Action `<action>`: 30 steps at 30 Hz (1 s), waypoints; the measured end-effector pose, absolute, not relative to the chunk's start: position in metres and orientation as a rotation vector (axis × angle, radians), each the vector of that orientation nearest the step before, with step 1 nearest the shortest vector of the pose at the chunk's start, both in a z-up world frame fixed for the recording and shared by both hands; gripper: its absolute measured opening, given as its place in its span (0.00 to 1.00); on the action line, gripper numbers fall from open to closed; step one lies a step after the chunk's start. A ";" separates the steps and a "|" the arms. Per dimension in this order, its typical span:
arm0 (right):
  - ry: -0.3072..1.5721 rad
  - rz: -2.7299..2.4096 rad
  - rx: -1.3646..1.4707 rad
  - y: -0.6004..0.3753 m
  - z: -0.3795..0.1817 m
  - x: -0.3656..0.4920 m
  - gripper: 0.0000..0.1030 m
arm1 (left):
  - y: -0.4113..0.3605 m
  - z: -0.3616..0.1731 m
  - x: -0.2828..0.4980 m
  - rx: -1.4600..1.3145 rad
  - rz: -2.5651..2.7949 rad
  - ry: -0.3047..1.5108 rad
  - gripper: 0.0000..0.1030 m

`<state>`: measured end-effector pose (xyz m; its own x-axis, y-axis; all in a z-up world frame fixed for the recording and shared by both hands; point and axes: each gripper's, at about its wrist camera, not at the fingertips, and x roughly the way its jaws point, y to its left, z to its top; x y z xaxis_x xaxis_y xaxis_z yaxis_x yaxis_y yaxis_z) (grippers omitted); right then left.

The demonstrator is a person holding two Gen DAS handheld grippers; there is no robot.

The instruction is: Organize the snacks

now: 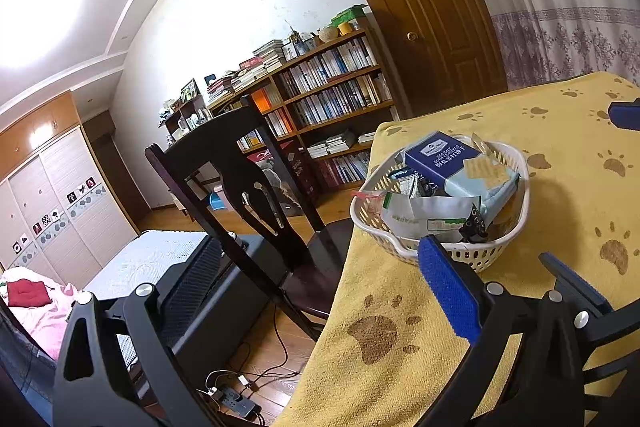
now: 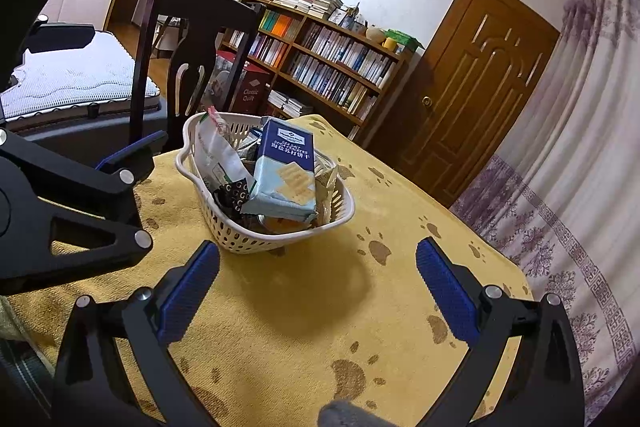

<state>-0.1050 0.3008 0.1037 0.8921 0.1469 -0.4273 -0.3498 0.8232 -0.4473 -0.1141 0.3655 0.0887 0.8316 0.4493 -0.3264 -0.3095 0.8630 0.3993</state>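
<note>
Left wrist view: the left tool [image 1: 304, 291] stands spread wide and holds nothing; only its right blue pad is visible, the left finger showing as black linkage. It hangs over the desk's near corner, partly off the edge. The desk [image 1: 560, 211] carries a yellow paw-print cloth. The white slotted basket [image 1: 404, 247] sits near the desk's left edge, just beyond the pad. Inside it lie a blue cracker pack [image 1: 452, 163], a white-green pouch [image 1: 424, 215] and smaller wrappers. A dark chair [image 1: 240, 179] stands beside the desk; a bookshelf [image 1: 332, 95] lines the wall behind.

Right wrist view: the right tool [image 2: 320, 287] is likewise spread wide and empty, poised above bare cloth just short of the basket [image 2: 256, 239]. The cracker pack [image 2: 284, 175] leans upright within it. The left tool [image 2: 120, 163] appears at the left, beside the basket.
</note>
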 end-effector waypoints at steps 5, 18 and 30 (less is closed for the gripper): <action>0.386 0.273 -0.549 0.300 0.103 -0.105 0.95 | 0.365 0.088 -0.114 0.343 0.409 0.426 0.97; 0.417 0.312 -0.525 0.299 0.100 -0.104 0.95 | 0.364 0.084 -0.114 0.350 0.406 0.428 0.97; 0.432 0.318 -0.510 0.293 0.096 -0.104 0.95 | 0.360 0.080 -0.118 0.373 0.396 0.434 0.97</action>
<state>-0.1038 0.2933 0.0962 0.8625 0.1841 -0.4714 -0.3948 0.8274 -0.3993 -0.1179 0.3601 0.0803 0.8344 0.4425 -0.3286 -0.2871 0.8578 0.4263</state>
